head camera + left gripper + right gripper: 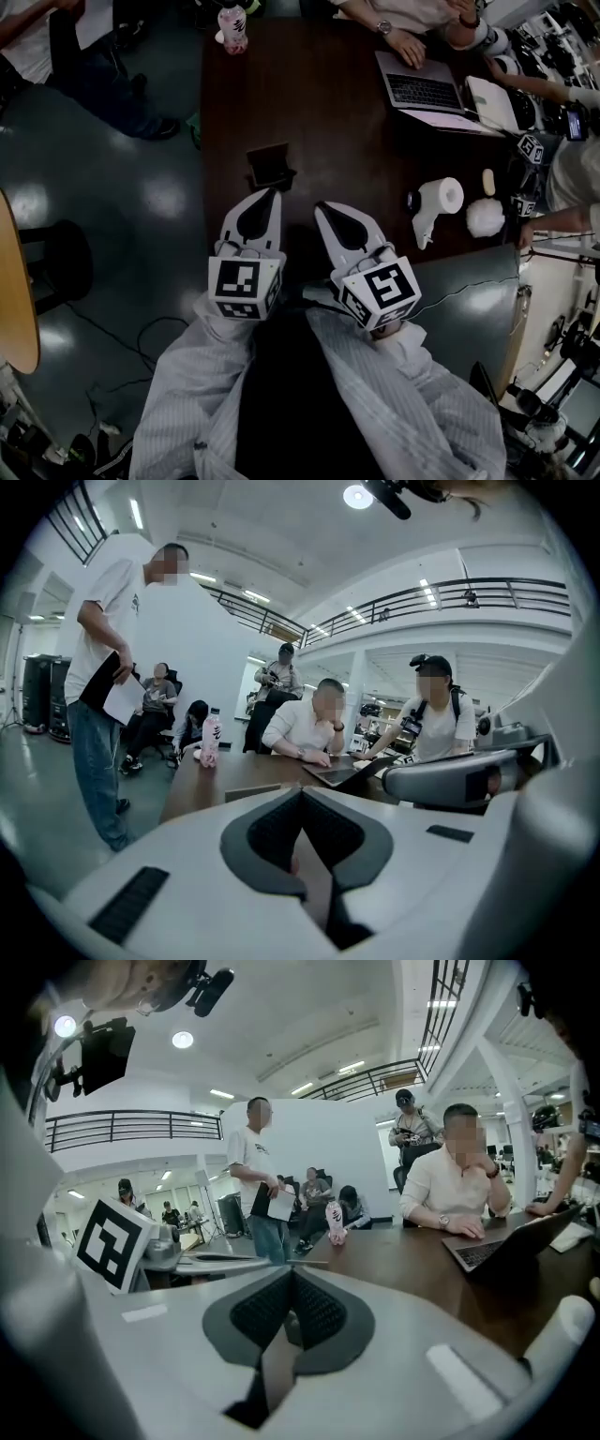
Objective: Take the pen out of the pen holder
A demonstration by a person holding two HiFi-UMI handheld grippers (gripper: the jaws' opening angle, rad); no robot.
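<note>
A dark, boxy pen holder [269,166] stands near the left edge of the dark brown table [328,112]. I cannot make out a pen in it. My left gripper [267,193] hangs just short of the holder, its jaws together with nothing between them. My right gripper [324,205] is beside it to the right, also shut and empty. In the left gripper view the shut jaws [302,793] point across the table, with a grey edge of the holder [251,792] just beyond. In the right gripper view the jaws [292,1275] are shut too.
At the far end, seated people work at an open laptop [424,92]. A pink bottle [232,28] stands at the far left corner. A paper roll [441,199] and a white wad [486,217] lie to the right. A black stool [56,262] stands on the floor, left.
</note>
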